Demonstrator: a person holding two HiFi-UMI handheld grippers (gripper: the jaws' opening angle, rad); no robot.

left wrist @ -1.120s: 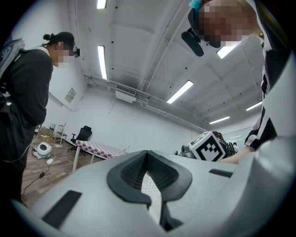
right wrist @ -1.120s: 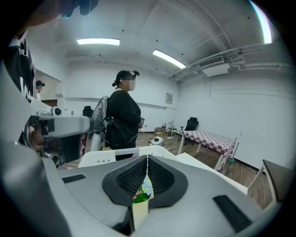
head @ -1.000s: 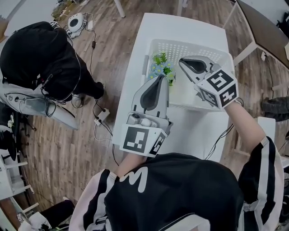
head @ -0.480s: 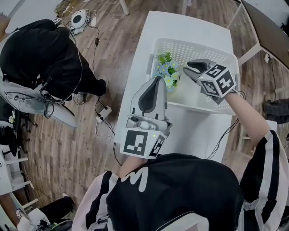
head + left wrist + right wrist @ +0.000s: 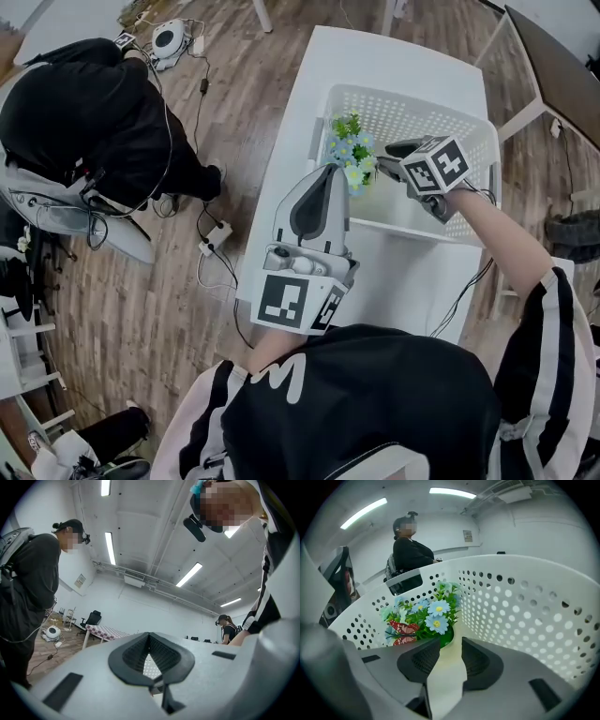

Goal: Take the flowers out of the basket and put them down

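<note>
Inside white basket (image 5: 424,116), blue flowers (image 5: 351,156)

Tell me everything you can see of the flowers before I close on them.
The flowers are a small, artificial-looking bunch: pale blue daisies with yellow centres, green leaves, a red butterfly, a green base. They stand upright on the floor of the white perforated basket, by its left wall. Nothing grips them: the right gripper, whose jaws have just been opening, points at them from just short, only basket floor between its jaws.
</note>
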